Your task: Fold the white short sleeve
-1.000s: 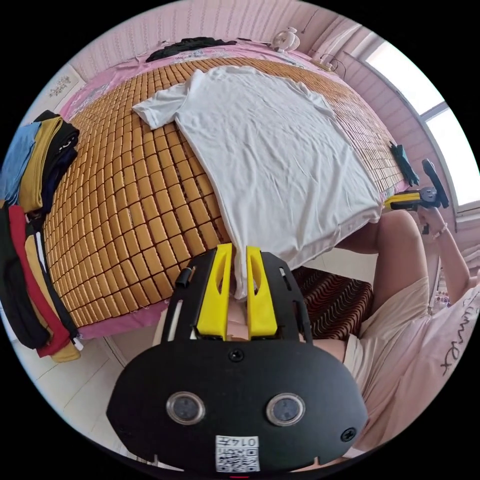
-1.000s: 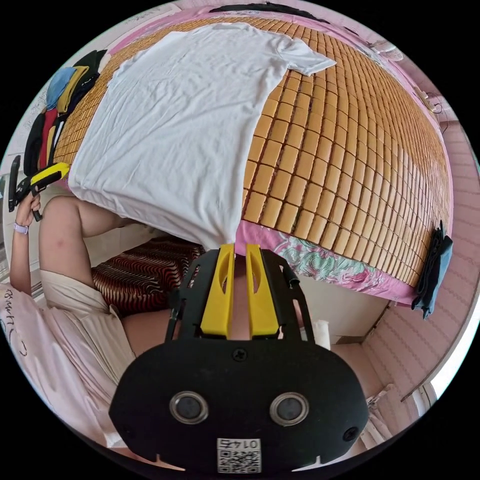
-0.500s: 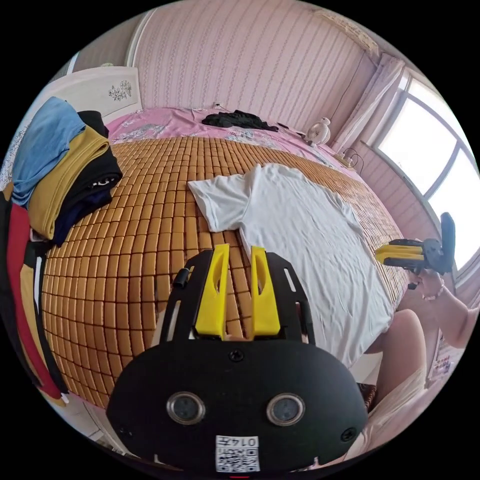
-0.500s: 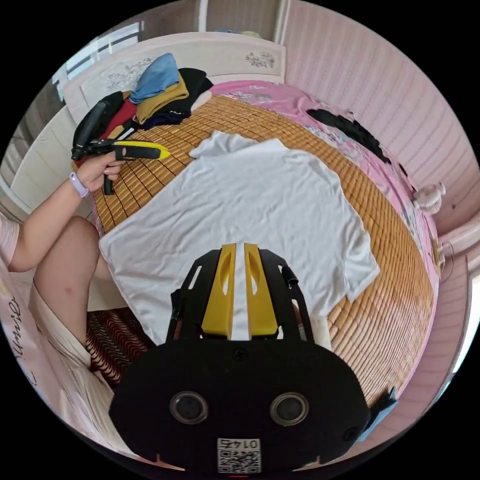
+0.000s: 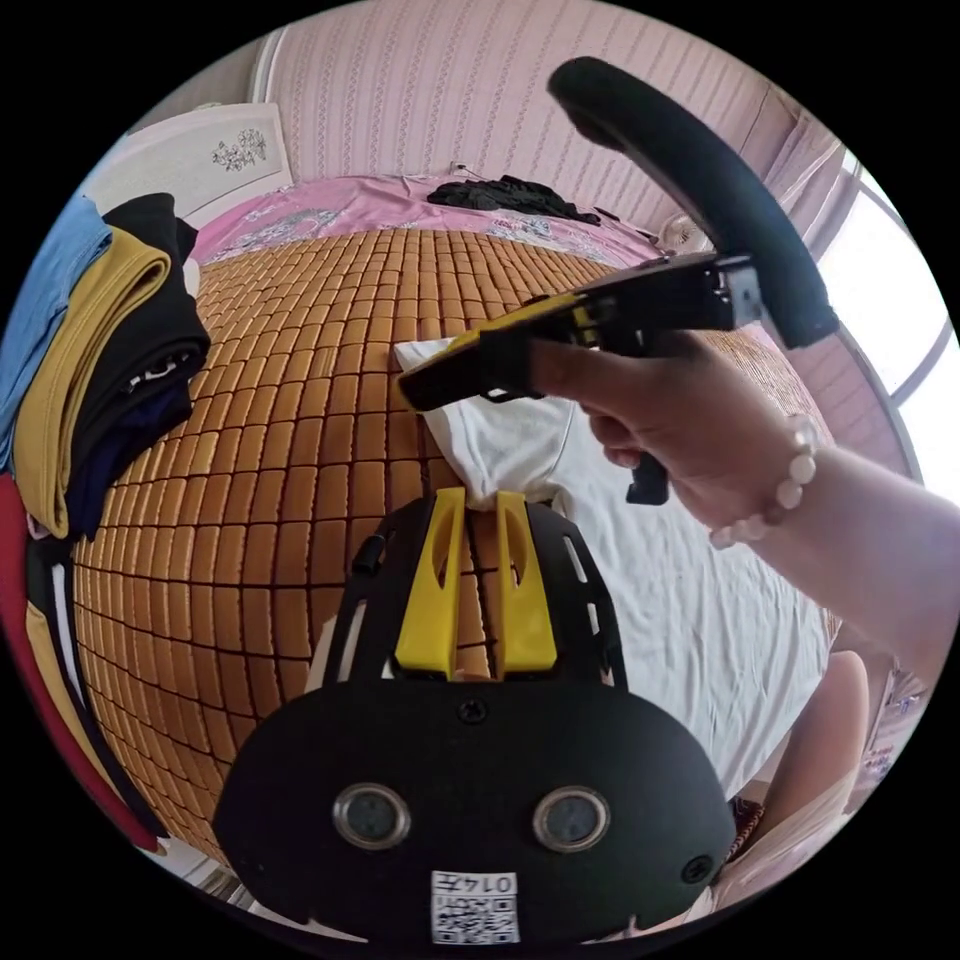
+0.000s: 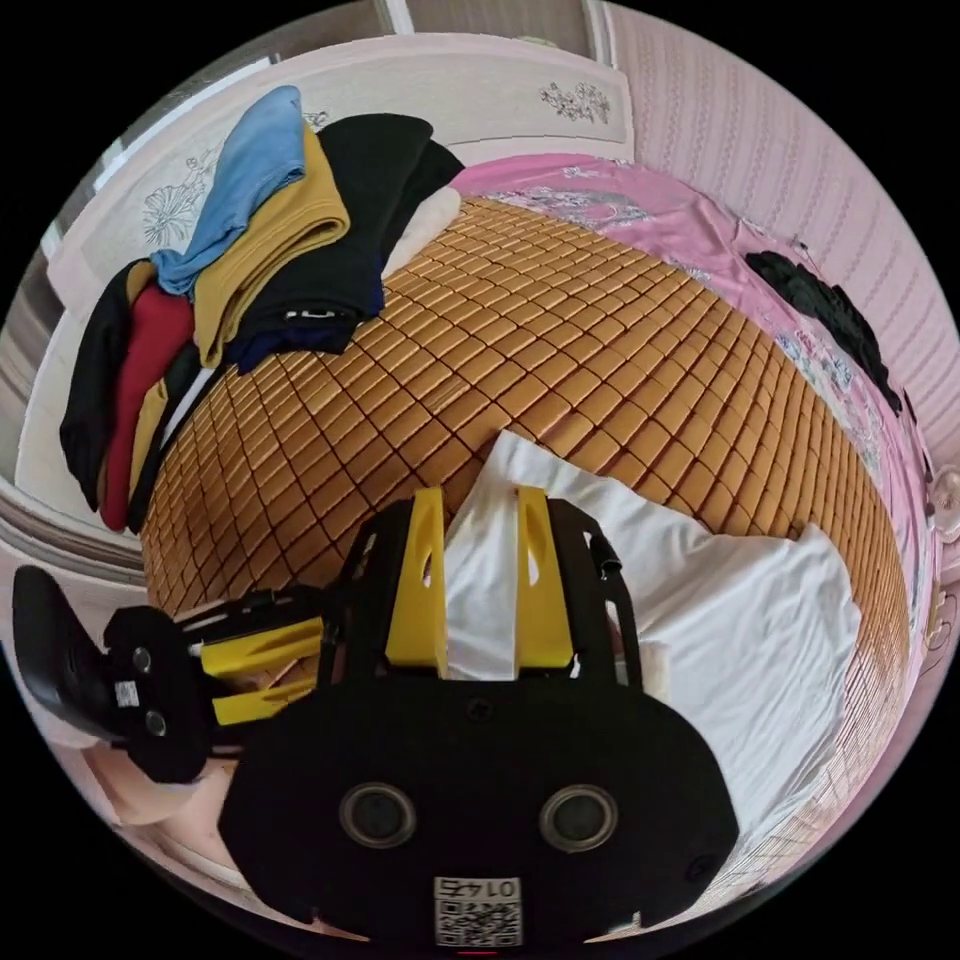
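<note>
Shirt (image 6: 740, 620) now nearer both tongs (image 6: 482, 500)

The left gripper view looks from just behind its own jaws, low and close over a woven bamboo mat (image 5: 290, 420), facing along the bed toward a striped pink wall (image 5: 480, 110). Ahead of the jaws, very near, the right gripper (image 5: 425, 385) crosses the picture. The right gripper view looks from behind its own jaws, close above the white short sleeve (image 6: 740, 620), facing the headboard (image 6: 420, 90). Both views share the mat, the shirt and a pile of folded clothes (image 6: 250, 260), to the left of the jaws.
</note>
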`<state>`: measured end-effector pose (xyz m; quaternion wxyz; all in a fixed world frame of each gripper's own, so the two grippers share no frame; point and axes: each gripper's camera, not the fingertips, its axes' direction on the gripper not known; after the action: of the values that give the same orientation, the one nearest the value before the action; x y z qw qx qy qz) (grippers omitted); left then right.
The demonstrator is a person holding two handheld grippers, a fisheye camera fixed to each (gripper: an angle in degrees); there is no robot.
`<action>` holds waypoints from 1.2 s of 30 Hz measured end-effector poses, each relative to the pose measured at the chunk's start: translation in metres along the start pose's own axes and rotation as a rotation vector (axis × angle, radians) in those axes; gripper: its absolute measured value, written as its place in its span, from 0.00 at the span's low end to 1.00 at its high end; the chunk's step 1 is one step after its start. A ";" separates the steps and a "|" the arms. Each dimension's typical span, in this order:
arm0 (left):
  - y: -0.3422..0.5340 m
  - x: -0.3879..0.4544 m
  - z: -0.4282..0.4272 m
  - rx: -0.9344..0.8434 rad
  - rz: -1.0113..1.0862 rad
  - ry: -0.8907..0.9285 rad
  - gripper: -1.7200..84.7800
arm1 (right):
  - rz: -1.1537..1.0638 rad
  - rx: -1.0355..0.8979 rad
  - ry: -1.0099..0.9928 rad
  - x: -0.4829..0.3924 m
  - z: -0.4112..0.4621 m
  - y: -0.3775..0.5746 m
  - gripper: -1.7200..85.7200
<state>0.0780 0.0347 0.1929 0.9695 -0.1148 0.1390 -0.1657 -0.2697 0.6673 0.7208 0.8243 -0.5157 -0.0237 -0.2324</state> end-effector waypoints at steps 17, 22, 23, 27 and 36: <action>0.008 0.087 -0.030 0.137 0.348 0.170 0.08 | 0.292 0.178 -0.038 0.169 -0.152 0.237 0.10; 0.010 0.095 -0.006 0.028 0.353 0.234 0.09 | 0.198 0.123 -0.026 0.183 -0.153 0.233 0.13; 0.009 0.098 -0.005 0.028 0.362 0.225 0.09 | 0.168 0.134 -0.016 0.183 -0.153 0.221 0.13; -0.003 0.123 0.014 -0.011 0.457 0.160 0.10 | 0.113 0.129 -0.010 0.195 -0.135 0.160 0.12; -0.023 0.148 0.062 -0.078 0.499 0.070 0.05 | 0.234 -0.002 -0.234 0.256 -0.073 0.091 0.06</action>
<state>0.2245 -0.0282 0.2227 0.9699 -0.1085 0.2028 0.0802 -0.0196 0.5448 0.6819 0.8369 -0.5393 -0.0591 -0.0728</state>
